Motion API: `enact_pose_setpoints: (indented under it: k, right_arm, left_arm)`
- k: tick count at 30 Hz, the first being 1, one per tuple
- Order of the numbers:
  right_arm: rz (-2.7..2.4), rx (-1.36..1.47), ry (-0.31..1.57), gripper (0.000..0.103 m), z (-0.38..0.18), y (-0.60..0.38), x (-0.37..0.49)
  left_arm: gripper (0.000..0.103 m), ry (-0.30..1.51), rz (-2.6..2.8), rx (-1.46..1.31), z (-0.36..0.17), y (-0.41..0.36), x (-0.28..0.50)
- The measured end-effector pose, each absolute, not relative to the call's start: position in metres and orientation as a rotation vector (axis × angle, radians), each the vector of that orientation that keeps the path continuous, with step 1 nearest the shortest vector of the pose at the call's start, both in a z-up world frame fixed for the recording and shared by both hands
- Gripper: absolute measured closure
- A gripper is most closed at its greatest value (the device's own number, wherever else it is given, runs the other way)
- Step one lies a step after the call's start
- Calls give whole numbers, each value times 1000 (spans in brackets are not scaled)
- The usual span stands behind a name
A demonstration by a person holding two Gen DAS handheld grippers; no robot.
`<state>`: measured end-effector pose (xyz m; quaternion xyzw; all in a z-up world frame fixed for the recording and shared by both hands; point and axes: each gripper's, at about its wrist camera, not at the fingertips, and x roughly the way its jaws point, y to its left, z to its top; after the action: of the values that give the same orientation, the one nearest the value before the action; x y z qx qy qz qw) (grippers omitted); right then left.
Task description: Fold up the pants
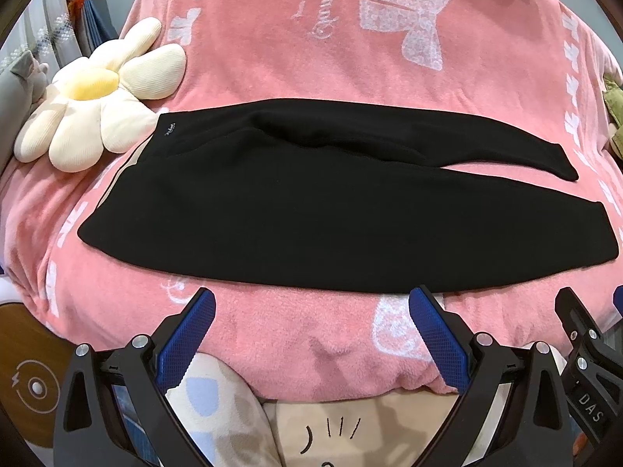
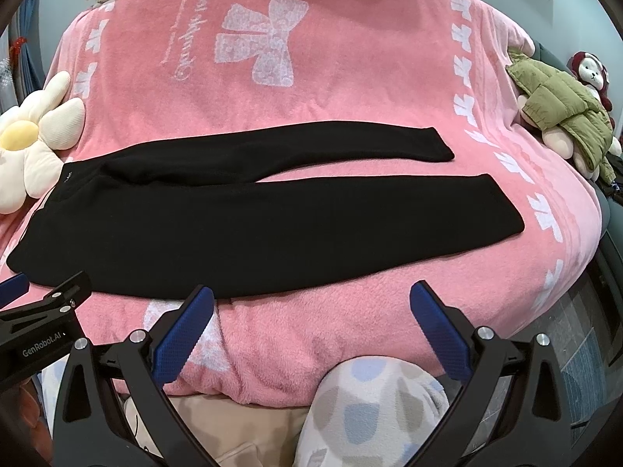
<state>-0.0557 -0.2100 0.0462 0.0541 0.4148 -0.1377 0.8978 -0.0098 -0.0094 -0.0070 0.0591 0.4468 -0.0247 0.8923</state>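
Observation:
Black pants [image 1: 311, 210] [image 2: 194, 225] lie flat on the pink blanket, waistband to the left and both legs running right, the far leg angled away from the near one. My left gripper [image 1: 311, 299] hovers open just short of the near leg's front edge, nothing between its blue pads [image 1: 187, 338]. My right gripper [image 2: 311, 297] is also open and empty, in front of the near leg's lower part. The right gripper's body shows at the left wrist view's right edge [image 1: 584, 350], and the left gripper's body at the right wrist view's left edge [image 2: 43, 323].
The pink blanket [image 1: 350, 58] with white bows covers the bed. A cream flower cushion [image 1: 97, 93] [image 2: 31, 144] touches the waistband end. A plush in a green jacket [image 2: 564, 116] sits at the bed's right edge. Spotted fabric [image 2: 370, 408] lies below the blanket's front edge.

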Motion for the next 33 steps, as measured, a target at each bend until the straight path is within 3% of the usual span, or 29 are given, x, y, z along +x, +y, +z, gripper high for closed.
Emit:
enact_pose_setpoints:
  k: [23,33]
  right_arm:
    - [-239,152,884,5,28,-223,-44]
    - [-156,275,820,5,19,-380,47]
  left_arm:
    - [5,979,-67,109,-19,-10,5]
    - [5,1012,-225,-155,-20,43,77]
